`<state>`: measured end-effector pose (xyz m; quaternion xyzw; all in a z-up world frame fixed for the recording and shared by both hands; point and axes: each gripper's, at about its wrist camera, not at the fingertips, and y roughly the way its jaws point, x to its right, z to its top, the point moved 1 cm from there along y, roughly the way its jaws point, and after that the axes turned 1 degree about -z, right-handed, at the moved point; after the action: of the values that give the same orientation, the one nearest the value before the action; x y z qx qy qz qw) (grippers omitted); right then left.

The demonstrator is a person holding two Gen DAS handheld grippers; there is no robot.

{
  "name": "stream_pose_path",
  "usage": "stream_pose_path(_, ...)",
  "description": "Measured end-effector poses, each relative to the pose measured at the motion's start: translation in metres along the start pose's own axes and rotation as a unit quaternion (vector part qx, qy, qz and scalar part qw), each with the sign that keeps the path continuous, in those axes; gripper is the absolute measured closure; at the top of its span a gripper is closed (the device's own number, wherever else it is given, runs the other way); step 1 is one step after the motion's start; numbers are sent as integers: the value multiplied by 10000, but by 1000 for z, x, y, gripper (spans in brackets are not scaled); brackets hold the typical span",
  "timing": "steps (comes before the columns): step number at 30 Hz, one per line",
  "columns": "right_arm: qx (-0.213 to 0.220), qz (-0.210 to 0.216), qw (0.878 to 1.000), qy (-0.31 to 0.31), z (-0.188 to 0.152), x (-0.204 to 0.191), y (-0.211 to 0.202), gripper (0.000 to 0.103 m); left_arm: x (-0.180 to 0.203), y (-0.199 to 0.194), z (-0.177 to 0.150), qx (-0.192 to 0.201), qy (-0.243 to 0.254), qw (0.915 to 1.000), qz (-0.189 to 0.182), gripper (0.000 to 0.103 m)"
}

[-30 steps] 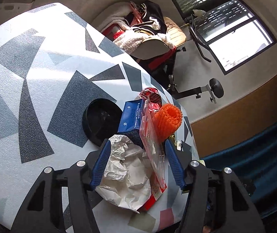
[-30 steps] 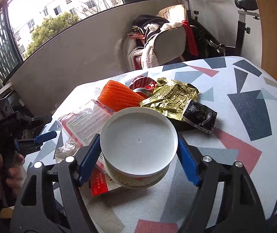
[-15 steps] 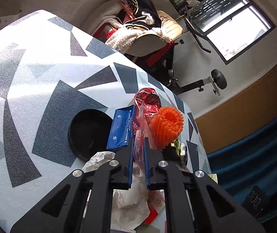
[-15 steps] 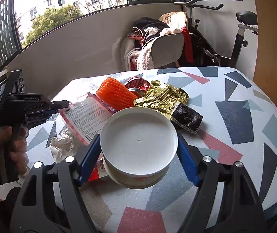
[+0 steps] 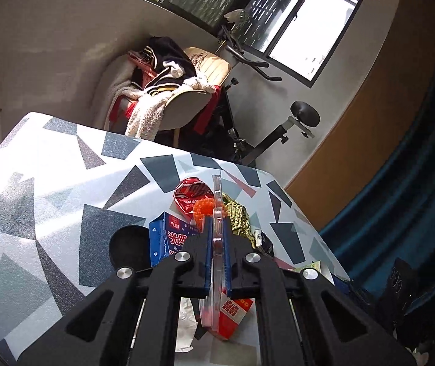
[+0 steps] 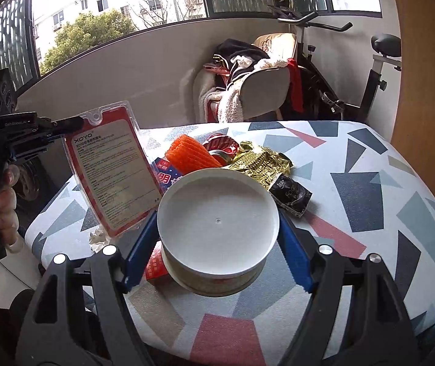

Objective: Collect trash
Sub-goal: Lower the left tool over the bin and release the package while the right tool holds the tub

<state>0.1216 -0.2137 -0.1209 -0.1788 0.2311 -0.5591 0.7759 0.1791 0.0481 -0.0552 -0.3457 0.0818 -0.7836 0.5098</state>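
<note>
Working over the patterned desk (image 6: 354, 189), we noted the left tool (image 5: 216, 244) clamped tight on a clear blister pack (image 6: 113, 167) with a red card inside. It was pinched near its top corner and hung clear of the desk over the near left edge. In the left wrist view the pack showed edge-on between the blue pads (image 5: 207, 253).

We recorded the right tool (image 6: 217, 228) gripping a white round tub (image 6: 217, 213) across its width, jaws standing wide on its sides. The tub's bottom faced the camera, and it sat above the near middle of the desk.

Remaining trash clustered at the desk's centre: an orange mesh sleeve (image 6: 187, 152), a blue carton (image 5: 168, 238), a red crushed can (image 5: 191, 196), a gold foil wrapper (image 6: 260, 161), and a small black packet (image 6: 292, 195) just beside the foil. Crumpled white paper (image 6: 97, 239) lay under the lifted pack, near the left edge. A black round lid (image 5: 129, 247) lay just left of the carton.

We saw bare desk along the right side and the far left corner. Beyond the far edge stood a chair piled with clothes (image 6: 248, 79) and an exercise bike (image 6: 354, 76).
</note>
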Motion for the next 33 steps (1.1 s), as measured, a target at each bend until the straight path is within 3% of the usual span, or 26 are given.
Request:
stream_pose_path(9, 94, 58, 9999, -55, 0, -10, -23, 28, 37, -53, -18, -19, 828, 9965, -124, 96)
stream_pose_path(18, 178, 114, 9997, -109, -6, -19, -49, 28, 48, -95, -70, -370, 1074, 9916, -619, 96)
stream_pose_path(27, 165, 115, 9997, -165, -16, -26, -69, 28, 42, -103, -134, -897, 994, 9886, -695, 96)
stream_pose_path(33, 131, 132, 9997, -187, -24, -27, -74, 28, 43, -92, -172, -1347, 1154, 9819, -666, 96)
